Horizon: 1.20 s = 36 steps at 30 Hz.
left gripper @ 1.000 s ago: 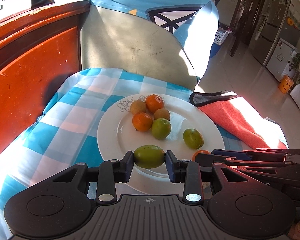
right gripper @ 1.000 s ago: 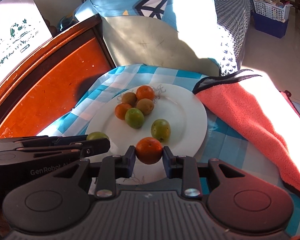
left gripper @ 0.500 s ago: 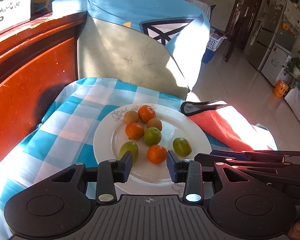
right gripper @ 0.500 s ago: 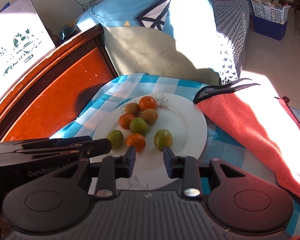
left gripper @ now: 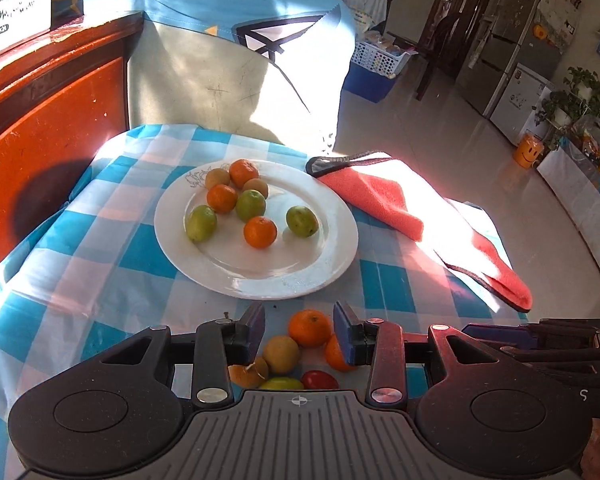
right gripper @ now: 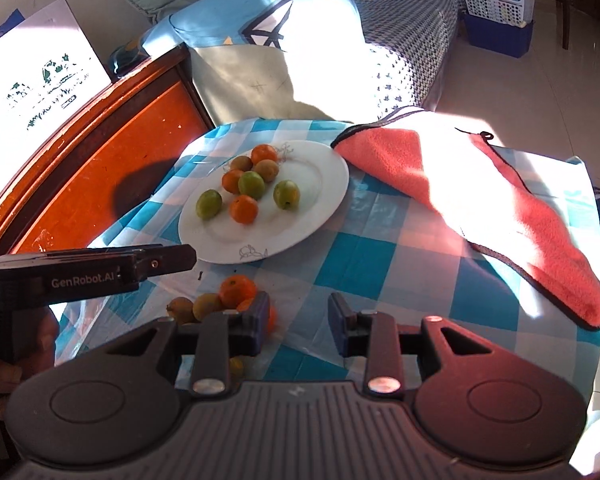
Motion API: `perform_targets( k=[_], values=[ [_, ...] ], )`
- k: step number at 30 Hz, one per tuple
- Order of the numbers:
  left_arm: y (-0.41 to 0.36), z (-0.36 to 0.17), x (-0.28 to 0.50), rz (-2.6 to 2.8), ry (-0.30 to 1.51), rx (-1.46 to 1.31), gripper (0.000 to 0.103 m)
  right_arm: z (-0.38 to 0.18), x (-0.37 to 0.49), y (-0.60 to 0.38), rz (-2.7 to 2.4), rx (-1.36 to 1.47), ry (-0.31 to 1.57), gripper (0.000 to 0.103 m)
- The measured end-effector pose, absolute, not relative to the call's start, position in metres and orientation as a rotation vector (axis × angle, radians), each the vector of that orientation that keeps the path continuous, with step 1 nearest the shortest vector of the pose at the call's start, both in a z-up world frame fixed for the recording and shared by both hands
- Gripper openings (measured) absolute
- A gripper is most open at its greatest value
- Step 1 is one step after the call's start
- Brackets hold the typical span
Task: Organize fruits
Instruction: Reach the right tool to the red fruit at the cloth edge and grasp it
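Presently the work stands partly done: eight fruits lie on the white plate [left gripper: 260, 280], three orange and the rest green or brownish, with a green fruit [left gripper: 200, 223], an orange fruit [left gripper: 260, 232] and a second green fruit [left gripper: 302, 221] spread across its near half and five more bunched at its far side; a loose cluster of fruit [left gripper: 296, 344] sits on the checked tablecloth [left gripper: 80, 248] just short of the plate's near rim, at least six pieces, part hidden behind the gripper bodies, so the exact count cannot be told; these I judge to be the remaining work. The left gripper [left gripper: 299, 330] hovers above that cluster with its jaws parted and nothing pressed between the pads; an orange shows through the gap but lies on the cloth below; the jaws have just been opening. The right gripper [right gripper: 299, 322] is likewise parted and empty, bare cloth between its jaws, the cluster just to its left. Room for moving: the plate's near half has open space; a red wooden panel [left gripper: 52, 120] stands close on the left side; an orange-pink towel [left gripper: 384, 200] lies just beside the plate's right rim and runs to the table's right edge, beyond which is floor; the two grippers stand near one another and could foul over the cluster.
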<state>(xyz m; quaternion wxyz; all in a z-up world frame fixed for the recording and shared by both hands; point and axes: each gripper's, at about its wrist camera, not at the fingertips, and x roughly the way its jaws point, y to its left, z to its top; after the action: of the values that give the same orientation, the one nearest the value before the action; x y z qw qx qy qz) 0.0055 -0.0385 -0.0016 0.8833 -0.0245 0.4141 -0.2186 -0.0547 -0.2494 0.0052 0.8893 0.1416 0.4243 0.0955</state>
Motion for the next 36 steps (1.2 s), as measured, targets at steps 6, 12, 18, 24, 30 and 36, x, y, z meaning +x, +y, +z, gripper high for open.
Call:
perform_targets(
  k=[6, 12, 18, 24, 30, 36],
  values=[
    [-0.053, -0.002, -0.038, -0.559, 0.874, -0.022, 0.037, 0.010, -0.114, -0.262, 0.147, 0.286, 0.924, 0.035],
    [-0.068, -0.006, -0.078, -0.666, 0.892, 0.004, 0.037, 0.014, -0.167, -0.275, 0.041, 0.313, 0.989, 0.036],
    [-0.080, -0.007, -0.111, -0.762, 0.892, 0.028, 0.037, 0.014, -0.209, -0.273, -0.072, 0.291, 1.107, 0.036],
    [-0.082, -0.005, -0.124, -0.795, 0.879, 0.041, 0.037, -0.005, -0.234, -0.281, -0.162, 0.417, 1.237, 0.036],
    [-0.078, -0.005, -0.120, -0.776, 0.874, 0.027, 0.037, -0.015, -0.235, -0.282, -0.213, 0.463, 1.240, 0.033],
    [-0.075, -0.003, -0.119, -0.765, 0.870, 0.020, 0.037, -0.027, -0.224, -0.280, -0.271, 0.455, 1.257, 0.033]
  ],
)
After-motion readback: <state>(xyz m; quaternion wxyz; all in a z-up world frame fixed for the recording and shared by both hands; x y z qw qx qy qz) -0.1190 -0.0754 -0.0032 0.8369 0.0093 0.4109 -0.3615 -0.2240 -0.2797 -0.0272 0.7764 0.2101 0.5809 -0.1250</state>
